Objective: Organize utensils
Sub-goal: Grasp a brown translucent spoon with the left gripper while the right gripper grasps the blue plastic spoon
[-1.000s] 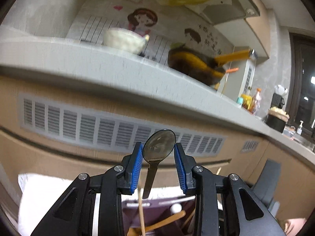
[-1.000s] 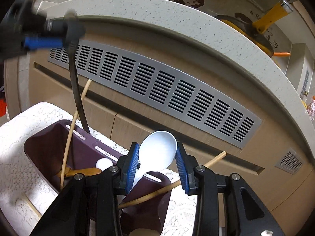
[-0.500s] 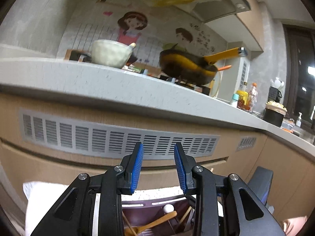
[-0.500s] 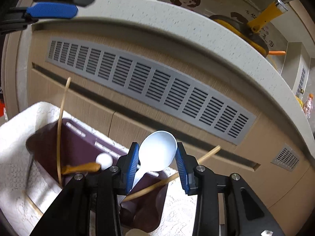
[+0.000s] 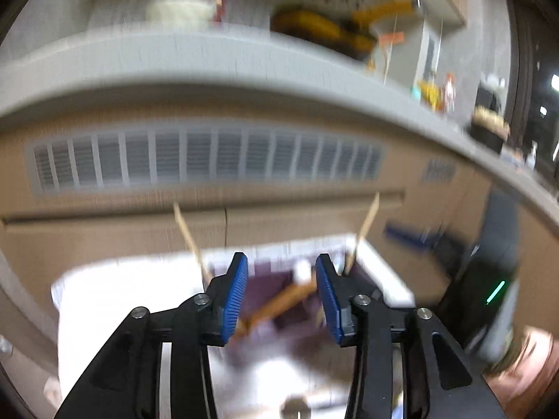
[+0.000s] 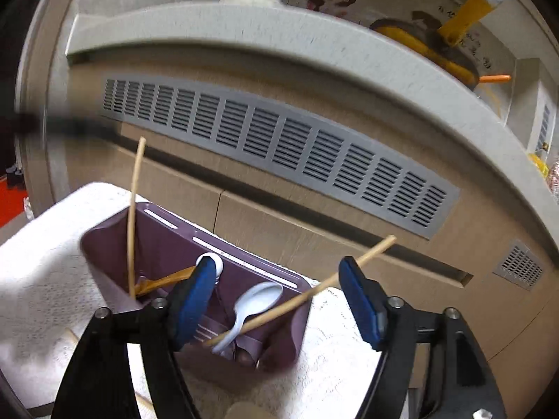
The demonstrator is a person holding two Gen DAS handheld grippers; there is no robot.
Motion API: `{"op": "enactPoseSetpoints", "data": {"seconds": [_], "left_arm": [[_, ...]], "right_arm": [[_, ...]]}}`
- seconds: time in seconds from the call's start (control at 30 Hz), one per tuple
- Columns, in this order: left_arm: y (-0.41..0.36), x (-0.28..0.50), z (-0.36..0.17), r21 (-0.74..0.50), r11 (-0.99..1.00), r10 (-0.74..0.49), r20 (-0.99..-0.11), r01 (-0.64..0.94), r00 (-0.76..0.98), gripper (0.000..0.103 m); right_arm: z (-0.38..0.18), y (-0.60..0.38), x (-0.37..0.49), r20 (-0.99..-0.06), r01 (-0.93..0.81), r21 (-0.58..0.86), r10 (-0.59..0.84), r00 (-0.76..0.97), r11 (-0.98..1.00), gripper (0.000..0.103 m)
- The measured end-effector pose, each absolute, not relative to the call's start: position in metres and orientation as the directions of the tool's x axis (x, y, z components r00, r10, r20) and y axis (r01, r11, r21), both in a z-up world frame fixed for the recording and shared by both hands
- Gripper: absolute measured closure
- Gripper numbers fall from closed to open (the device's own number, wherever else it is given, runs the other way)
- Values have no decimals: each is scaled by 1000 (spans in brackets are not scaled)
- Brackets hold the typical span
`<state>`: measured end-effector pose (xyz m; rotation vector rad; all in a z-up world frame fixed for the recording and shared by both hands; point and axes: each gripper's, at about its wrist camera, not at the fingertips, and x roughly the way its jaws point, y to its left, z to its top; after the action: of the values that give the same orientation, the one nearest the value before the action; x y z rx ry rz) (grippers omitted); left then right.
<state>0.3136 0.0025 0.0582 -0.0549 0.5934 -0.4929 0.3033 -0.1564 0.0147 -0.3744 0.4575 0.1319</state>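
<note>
both grippers opening, empty; white spoon (image 6: 256, 302) leans bowl-up in the caddy (image 6: 167, 241).

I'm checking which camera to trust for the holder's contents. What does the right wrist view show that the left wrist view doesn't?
Only the right wrist view: the white spoon lying loose in the purple holder, between the opening jaws of the right gripper, which press nothing, and the holder's inner compartments, sharply.

Only the left wrist view: the left gripper, jaws opening with nothing gripped, and bottles far along the counter; everything is blurred.

Both: the holder on the white cloth, two pale chopsticks sticking out, a brown wooden utensil, the grey vent, the yellow pan.
</note>
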Motion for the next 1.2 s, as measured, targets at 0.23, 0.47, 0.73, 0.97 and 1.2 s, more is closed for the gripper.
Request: {"op": "enactPoseSetpoints", "data": {"seconds": [0.23,0.47,0.73,0.97,1.2], "left_arm": [[-16,277,-20,-186,848,-458,-728,496,510,59],[-27,260,-70,-192,866,-396,-827,462,400,59],[-44,254,-82,-66,902,-281,-840,427,464,61],[-55,246,-83,-12,905,-248,-827,424,505,70],[-64,226,-84,-12,894,-257,-834,448,489,70]], "right_arm": [[8,-187,257,-537,-214,-216,67,841,953,18],[-41,-221,211,-677,-169,-69,78,732,983,18],[-76,-234,173,-732,-134,10,98,674,991,17],[-90,-219,180,-781,-132,36,110,614,991,17],[-89,-201,174,-794,-79,-12,38,607,997,17]]}}
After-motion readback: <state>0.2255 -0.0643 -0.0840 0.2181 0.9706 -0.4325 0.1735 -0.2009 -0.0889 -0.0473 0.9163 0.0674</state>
